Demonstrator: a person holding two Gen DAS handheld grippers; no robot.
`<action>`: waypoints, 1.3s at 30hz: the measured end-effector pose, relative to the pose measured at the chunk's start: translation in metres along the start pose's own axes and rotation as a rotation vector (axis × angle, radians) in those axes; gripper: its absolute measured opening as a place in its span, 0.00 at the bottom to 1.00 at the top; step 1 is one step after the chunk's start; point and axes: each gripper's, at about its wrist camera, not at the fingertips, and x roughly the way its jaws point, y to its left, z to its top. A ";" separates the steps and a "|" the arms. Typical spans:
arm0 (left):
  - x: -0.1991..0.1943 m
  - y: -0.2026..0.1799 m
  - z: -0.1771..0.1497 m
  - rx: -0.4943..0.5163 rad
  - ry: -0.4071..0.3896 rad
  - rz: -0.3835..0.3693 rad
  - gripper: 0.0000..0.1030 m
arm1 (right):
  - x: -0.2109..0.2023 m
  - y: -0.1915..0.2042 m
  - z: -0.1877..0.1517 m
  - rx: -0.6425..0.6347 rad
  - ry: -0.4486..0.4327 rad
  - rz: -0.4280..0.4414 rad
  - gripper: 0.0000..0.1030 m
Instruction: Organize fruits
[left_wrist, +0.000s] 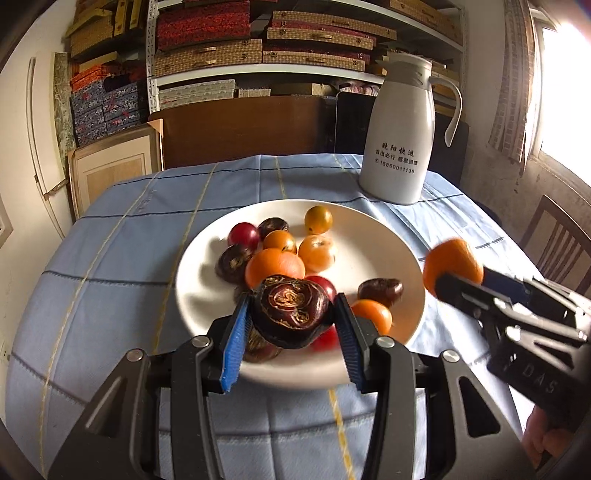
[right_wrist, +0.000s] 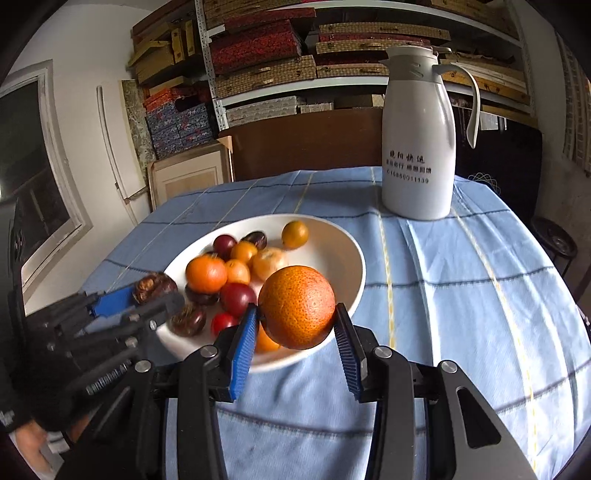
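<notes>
The left tongs (left_wrist: 293, 317) are clamped on a dark chestnut (left_wrist: 290, 315) above the near part of the white plate (left_wrist: 199, 295). The right tongs (right_wrist: 295, 325) are clamped on an orange (right_wrist: 297, 306) over the plate's near right rim. More fruit (left_wrist: 275, 264) crowds the plate. A white jug (left_wrist: 400, 136) stands behind on the blue-clothed surface (left_wrist: 110, 258), well apart.
</notes>
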 end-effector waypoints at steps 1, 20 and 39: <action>0.004 -0.002 0.002 0.003 0.003 0.000 0.43 | 0.005 0.000 0.005 0.000 0.001 -0.005 0.41; 0.040 -0.012 0.008 0.054 -0.011 0.038 0.64 | 0.065 0.008 0.026 -0.036 0.033 -0.054 0.46; -0.005 0.005 -0.015 0.010 -0.073 0.106 0.92 | 0.017 0.020 0.003 -0.062 -0.046 -0.064 0.57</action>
